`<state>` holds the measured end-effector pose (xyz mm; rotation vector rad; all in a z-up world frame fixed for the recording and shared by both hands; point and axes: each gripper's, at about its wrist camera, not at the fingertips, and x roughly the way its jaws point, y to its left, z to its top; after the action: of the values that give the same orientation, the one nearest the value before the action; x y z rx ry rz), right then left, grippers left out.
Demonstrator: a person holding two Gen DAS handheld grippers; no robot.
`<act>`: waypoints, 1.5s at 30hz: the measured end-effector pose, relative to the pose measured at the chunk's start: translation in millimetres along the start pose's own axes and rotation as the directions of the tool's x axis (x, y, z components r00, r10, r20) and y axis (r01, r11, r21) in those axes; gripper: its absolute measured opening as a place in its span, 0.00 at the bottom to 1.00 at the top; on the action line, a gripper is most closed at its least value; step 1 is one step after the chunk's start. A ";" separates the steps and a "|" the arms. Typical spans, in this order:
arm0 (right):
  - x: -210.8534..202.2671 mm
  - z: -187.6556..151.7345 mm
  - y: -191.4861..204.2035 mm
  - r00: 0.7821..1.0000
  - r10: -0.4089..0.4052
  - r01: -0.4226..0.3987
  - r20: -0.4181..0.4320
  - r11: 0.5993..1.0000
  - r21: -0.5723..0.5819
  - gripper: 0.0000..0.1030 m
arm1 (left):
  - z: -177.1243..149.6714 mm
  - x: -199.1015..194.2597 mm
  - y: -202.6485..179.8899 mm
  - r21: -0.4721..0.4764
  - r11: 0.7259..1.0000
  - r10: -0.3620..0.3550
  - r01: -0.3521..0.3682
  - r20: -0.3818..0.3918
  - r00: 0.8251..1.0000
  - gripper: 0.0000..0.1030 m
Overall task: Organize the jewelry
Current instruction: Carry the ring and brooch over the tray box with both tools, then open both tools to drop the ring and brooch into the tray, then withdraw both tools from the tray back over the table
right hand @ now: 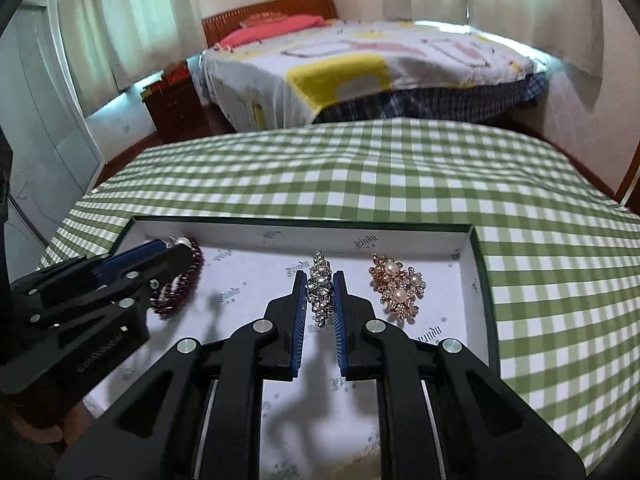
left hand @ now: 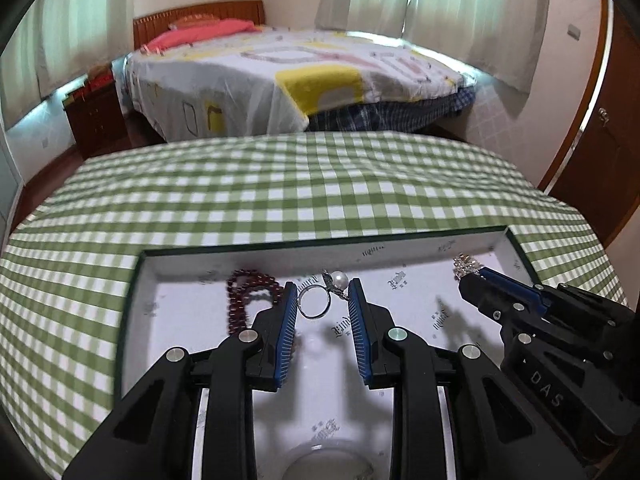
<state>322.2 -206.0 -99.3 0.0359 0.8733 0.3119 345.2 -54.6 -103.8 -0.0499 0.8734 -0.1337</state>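
In the left wrist view, the left tool (left hand: 323, 294) hangs over the white-lined box (left hand: 516, 248) on the green-checked counter (left hand: 280, 192), its fingers spread wide with a silver ring (left hand: 315, 301) lying between the tips untouched, a pearl piece (left hand: 340, 279) just beyond the ring and a dark red bead bracelet (left hand: 244, 296) to the ring's left. In the right wrist view, the right tool (right hand: 320, 286) is narrowed around a rhinestone brooch (right hand: 320, 286) in the same box, pads just beside it on either side, though whether they actually grip it I cannot tell; a gold-and-pearl brooch (right hand: 396, 286) lies just right of the rhinestone one.
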 end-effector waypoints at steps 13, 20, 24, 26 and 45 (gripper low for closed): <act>29.7 5.3 -6.1 0.994 0.017 -0.017 -0.107 1.000 0.001 0.15 | -2.4 35.1 4.4 -0.052 0.998 -0.044 0.036 -0.150 0.988 0.28; 18.9 6.2 -8.8 0.998 0.004 -0.003 -0.059 1.000 0.011 0.35 | -1.5 30.1 1.8 -0.035 0.999 -0.027 0.023 -0.128 0.991 0.50; -1.7 4.7 -8.9 1.000 -0.013 0.013 -0.004 1.000 0.012 0.37 | 2.1 14.5 -0.4 -0.032 0.999 -0.028 0.026 -0.065 0.998 0.57; -14.6 2.0 -5.6 0.999 -0.024 0.023 0.028 1.000 0.007 0.37 | 1.9 -0.8 0.0 -0.026 0.999 -0.028 0.027 -0.019 0.999 0.59; -116.9 -95.9 43.1 0.987 -0.039 0.045 0.159 0.998 -0.032 0.37 | -88.0 -127.1 27.4 -0.020 0.999 0.048 -0.045 0.238 0.970 0.63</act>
<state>168.3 -207.1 -66.8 0.0094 0.7100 0.2809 199.8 -9.1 -66.3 -0.0573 0.6345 -0.0754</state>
